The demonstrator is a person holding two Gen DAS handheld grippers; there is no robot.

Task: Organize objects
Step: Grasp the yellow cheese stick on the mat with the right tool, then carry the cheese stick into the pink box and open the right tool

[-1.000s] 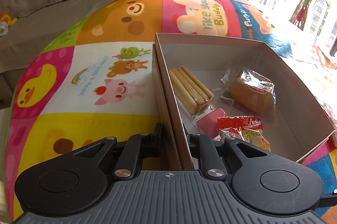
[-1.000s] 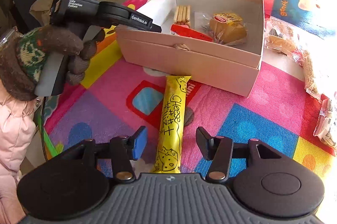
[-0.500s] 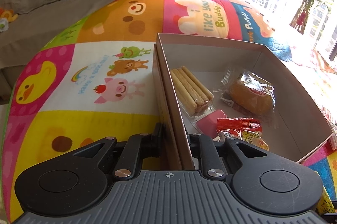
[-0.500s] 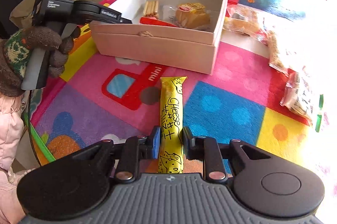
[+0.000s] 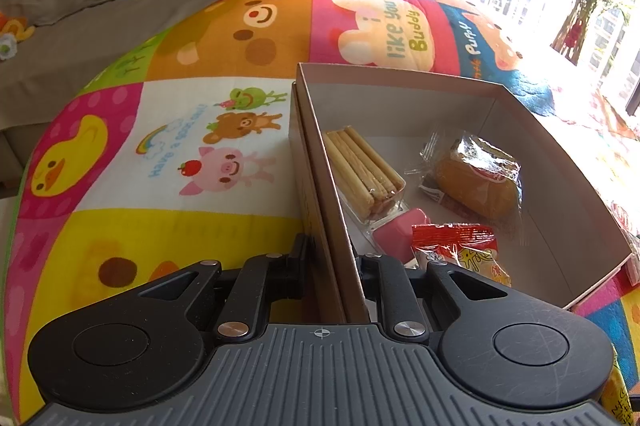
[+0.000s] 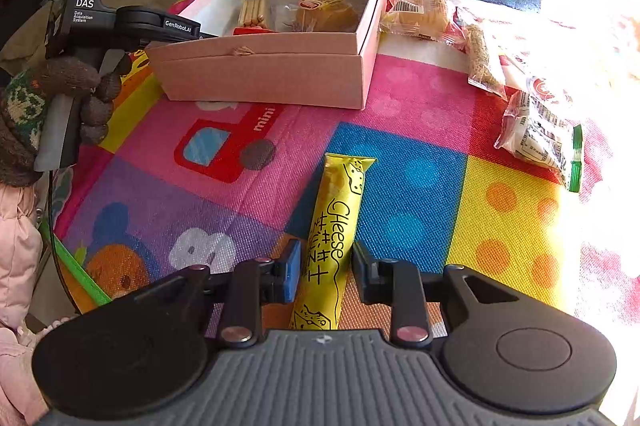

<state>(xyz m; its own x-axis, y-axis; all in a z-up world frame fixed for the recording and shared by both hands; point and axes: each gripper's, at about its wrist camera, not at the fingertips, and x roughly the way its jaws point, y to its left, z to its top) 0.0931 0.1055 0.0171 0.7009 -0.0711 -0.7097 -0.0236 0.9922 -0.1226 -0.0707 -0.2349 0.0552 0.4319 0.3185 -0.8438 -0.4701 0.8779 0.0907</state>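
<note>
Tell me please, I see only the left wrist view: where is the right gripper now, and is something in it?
Observer: The right gripper is low over the mat, on the near side of the box. A yellow cheese stick lies between its jaws.
Operator: Do the jaws press on it?
Observer: They are opening, and a small gap shows beside the blue pad.
Operator: Are more snacks left outside the box?
Observer: Yes, several packets lie on the mat to the right of the box.
</note>
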